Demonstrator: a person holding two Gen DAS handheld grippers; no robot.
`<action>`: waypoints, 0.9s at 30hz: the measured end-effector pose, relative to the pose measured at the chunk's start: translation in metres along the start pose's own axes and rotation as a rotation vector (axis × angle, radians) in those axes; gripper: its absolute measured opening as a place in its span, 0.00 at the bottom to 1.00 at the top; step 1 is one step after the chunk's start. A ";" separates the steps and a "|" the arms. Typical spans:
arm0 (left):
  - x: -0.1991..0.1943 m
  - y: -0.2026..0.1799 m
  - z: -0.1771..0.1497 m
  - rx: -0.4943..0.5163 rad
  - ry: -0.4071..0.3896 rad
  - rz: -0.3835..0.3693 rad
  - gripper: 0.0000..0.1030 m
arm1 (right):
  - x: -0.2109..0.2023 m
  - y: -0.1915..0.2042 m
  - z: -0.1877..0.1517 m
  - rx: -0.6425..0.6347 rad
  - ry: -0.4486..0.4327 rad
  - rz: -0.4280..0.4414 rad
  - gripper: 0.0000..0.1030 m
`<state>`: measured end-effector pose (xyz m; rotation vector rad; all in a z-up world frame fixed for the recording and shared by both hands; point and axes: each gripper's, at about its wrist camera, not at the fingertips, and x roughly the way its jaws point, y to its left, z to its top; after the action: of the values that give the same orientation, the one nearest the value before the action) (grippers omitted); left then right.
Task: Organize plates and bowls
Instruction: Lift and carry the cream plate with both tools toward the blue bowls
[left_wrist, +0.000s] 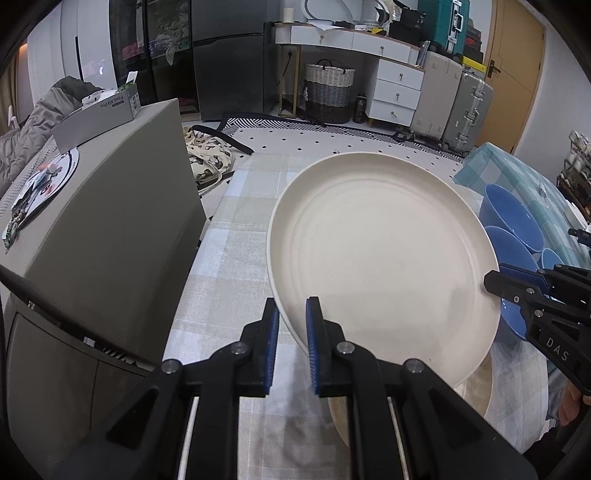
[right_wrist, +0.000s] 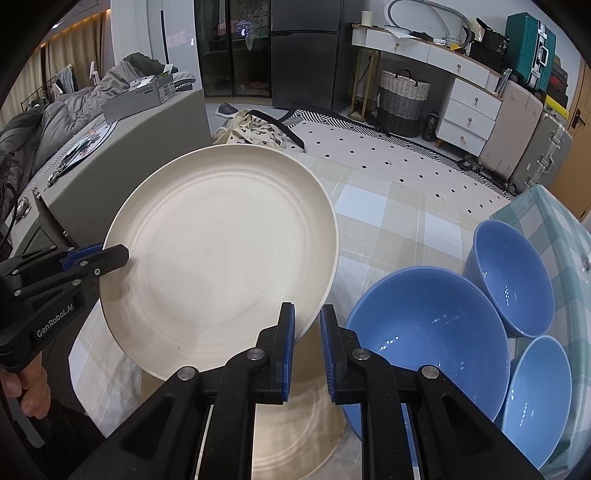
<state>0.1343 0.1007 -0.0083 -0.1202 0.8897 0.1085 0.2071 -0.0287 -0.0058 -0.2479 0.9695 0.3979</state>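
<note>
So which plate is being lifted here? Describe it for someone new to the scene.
On the pale checked tablecloth, left of three glossy blue bowls, a round cream plate is tilted. The left gripper and right gripper each pinch its rim. A second cream plate lies flat beneath.

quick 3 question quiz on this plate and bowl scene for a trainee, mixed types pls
1. True or false: both grippers grip the cream plate at once.
2. How many blue bowls show in the right wrist view? A two, B three, C four.
3. What lies on the tablecloth under the raised plate?

Key: 1 true, the left gripper and right gripper each pinch the rim. 2 B. 3 another cream plate.
</note>
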 end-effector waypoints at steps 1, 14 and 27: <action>-0.002 -0.001 -0.001 0.003 -0.002 -0.001 0.11 | -0.002 -0.001 -0.003 0.003 -0.003 0.005 0.13; -0.012 -0.014 -0.025 0.052 0.013 -0.003 0.12 | -0.013 -0.004 -0.036 0.014 0.004 0.019 0.14; -0.014 -0.017 -0.040 0.064 0.022 -0.006 0.12 | -0.023 0.000 -0.056 0.015 -0.018 0.029 0.14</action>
<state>0.0971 0.0777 -0.0212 -0.0639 0.9139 0.0732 0.1538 -0.0551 -0.0172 -0.2165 0.9592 0.4190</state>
